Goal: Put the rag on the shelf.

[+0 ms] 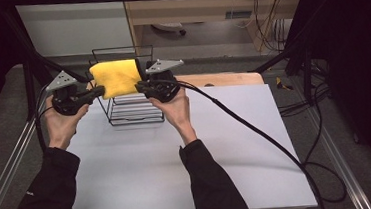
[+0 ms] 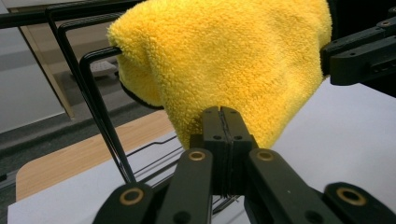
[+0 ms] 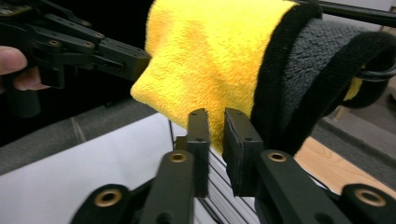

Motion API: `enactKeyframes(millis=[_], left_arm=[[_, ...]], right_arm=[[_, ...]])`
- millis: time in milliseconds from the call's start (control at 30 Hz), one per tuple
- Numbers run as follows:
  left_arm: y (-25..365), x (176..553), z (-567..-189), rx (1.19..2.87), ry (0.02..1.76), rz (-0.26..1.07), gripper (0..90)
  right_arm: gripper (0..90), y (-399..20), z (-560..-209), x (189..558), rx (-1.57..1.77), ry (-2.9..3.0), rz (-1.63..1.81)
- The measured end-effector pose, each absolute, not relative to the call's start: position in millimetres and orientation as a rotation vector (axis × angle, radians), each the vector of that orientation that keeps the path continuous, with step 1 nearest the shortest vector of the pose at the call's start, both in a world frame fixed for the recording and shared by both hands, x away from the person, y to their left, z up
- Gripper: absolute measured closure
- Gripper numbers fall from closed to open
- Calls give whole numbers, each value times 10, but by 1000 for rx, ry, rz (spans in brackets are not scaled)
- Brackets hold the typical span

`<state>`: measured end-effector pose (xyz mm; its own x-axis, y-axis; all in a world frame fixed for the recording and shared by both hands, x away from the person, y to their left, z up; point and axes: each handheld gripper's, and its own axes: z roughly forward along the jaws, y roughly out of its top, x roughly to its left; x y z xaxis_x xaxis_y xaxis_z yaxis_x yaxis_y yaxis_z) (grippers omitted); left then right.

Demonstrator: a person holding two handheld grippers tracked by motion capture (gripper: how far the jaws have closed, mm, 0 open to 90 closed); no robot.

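A yellow cloth (image 1: 116, 77) with a black-edged grey underside hangs over the top of a black wire rack (image 1: 134, 116) at the far side of the white board. My left gripper (image 1: 101, 91) is shut on the cloth's left lower edge; in the left gripper view its jaws (image 2: 225, 121) meet tightly on the yellow cloth (image 2: 224, 60). My right gripper (image 1: 139, 88) holds the right edge. In the right gripper view its jaws (image 3: 212, 123) stand a narrow gap apart, pinching the cloth's (image 3: 205, 56) hanging yellow edge.
The white board (image 1: 178, 160) lies on a wooden tabletop (image 1: 231, 78). A thick black cable (image 1: 255, 129) trails from the right gripper across the board to the right. Black frame posts (image 1: 28, 81) stand at the left and right, and metal rails run along both sides.
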<state>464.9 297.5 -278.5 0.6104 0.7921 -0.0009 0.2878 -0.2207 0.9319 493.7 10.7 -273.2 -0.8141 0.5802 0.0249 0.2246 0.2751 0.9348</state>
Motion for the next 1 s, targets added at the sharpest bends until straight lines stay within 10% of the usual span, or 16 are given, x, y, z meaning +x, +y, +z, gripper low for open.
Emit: enactKeyframes(millis=[667,1000], left_arm=[[2992,4187,-3161,1859,864,527,449],[2803,4026,-3648,1926,841,475,145]], right_arm=[[231,-483,-2665,4494,794,2197,1514],[90,-841,-3061,4361,889,2253,1472]])
